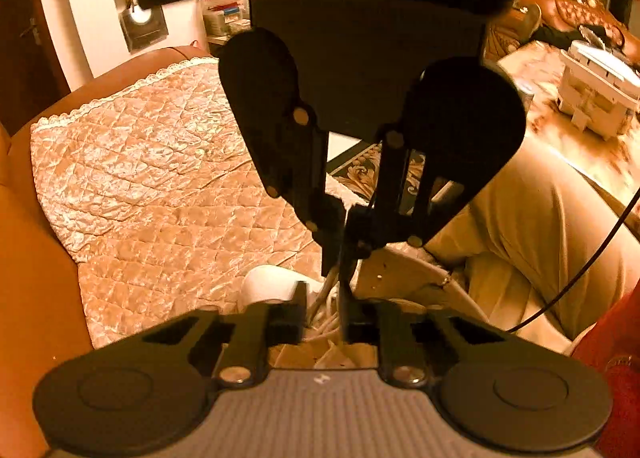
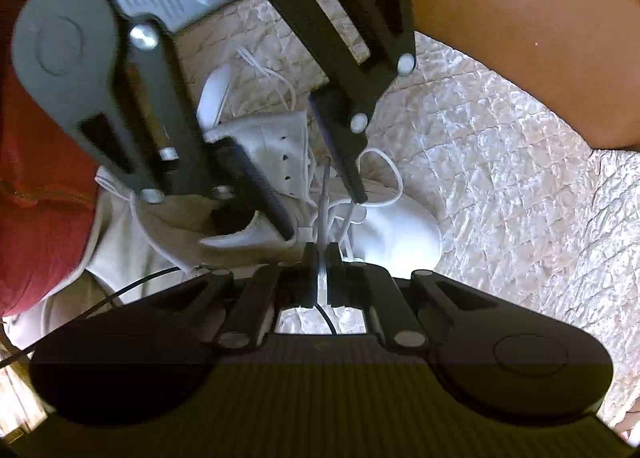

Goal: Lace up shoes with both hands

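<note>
Shoe: white high-top shoe (image 2: 372, 225) lies on quilted cover (image 2: 500, 161) of tan sofa (image 2: 520, 37), toe pointing away from person's lap; propped there prob. so both tongs reach the eyelet rows.
R tongs (image 2: 320, 258): clenched on a lace strand (image 2: 325, 193), pointing down over the throat; holds lace taut so the other end can be worked.
L tongs (image 2: 316, 185): jaws nearly closed, straddling the lace bundle; pads blurred, so can't tell whether anything is actually gripped.
Loose lace loop (image 2: 384, 177): slack, beside toe.
Eyelets (image 2: 285, 157): upper ones empty; lacing unfinished.
</note>
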`<state>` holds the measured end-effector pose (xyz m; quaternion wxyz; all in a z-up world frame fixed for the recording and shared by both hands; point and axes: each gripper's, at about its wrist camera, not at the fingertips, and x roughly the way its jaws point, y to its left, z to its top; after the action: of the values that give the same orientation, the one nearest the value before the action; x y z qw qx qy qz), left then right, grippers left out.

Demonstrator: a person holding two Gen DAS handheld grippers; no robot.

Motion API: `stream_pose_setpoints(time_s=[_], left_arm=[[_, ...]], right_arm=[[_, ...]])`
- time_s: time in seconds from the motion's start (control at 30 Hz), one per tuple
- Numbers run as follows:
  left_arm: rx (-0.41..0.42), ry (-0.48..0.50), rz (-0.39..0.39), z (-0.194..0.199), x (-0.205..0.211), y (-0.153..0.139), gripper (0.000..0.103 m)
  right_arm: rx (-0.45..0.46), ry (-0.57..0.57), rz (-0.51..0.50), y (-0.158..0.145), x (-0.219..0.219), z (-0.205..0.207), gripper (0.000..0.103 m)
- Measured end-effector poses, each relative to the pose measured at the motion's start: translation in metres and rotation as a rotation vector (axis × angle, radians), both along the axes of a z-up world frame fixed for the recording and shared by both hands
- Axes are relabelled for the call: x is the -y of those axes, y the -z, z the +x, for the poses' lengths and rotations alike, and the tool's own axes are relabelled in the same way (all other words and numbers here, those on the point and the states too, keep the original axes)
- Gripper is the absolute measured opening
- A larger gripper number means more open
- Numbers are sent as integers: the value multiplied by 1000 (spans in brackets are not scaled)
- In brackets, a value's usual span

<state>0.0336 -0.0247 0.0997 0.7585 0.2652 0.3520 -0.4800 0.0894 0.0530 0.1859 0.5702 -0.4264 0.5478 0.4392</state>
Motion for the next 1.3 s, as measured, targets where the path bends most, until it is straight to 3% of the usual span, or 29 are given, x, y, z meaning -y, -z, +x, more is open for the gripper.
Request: stream_pose_setpoints(time_s=[0.03, 0.2, 0.33, 0.43, 0.67, 0.73, 0.87, 0.9, 0.93, 0.97, 1.0, 1.07, 1.17, 1.23, 1.3], left_arm=[[-10, 4, -1, 1, 0, 1, 5], [-42, 5, 0, 0, -1, 5, 3], [-50, -14, -3, 1, -3, 7, 3], [-50, -5, -9, 2, -6, 6, 3], [-55, -7, -13, 6, -7, 4, 3], [-62, -18, -18, 7, -9, 5, 3], [-102, -59, -22, 13, -17, 11, 4], [-119, -78, -18, 14, -19, 13, 8], [-136, -96, -13, 16, -22, 14, 19], [-147, -102, -10, 17, -23, 15, 26], [-142, -108, -4, 14, -24, 15, 40], [-125, -101, 11, 7, -23, 15, 43], [-80, -89, 16, 2, -17, 15, 41], [-67, -80, 1, 0, -15, 11, 24], [-68, -64, -4, -3, -13, 9, 21]], right_arm=[[3, 1, 1, -3, 1, -1, 6], [7, 14, 5, -8, 2, -2, 6], [40, 23, 15, -9, 3, -5, 22], [56, 26, 42, -11, 6, -6, 23], [27, 77, 113, -12, 12, 2, 21], [-11, 115, 150, -13, 17, 6, 7], [-31, 175, 219, -13, 24, 10, 6], [-36, 187, 231, -13, 25, 11, 6], [-35, 195, 231, -12, 26, 13, 6], [-27, 197, 214, -10, 26, 14, 6], [-22, 193, 188, -7, 25, 15, 6], [-30, 186, 141, -1, 22, 17, 6], [-69, 174, 107, 4, 13, 24, 6], [-68, 129, 36, 10, 5, 25, 6], [-72, 85, -38, 17, -1, 22, 6]])
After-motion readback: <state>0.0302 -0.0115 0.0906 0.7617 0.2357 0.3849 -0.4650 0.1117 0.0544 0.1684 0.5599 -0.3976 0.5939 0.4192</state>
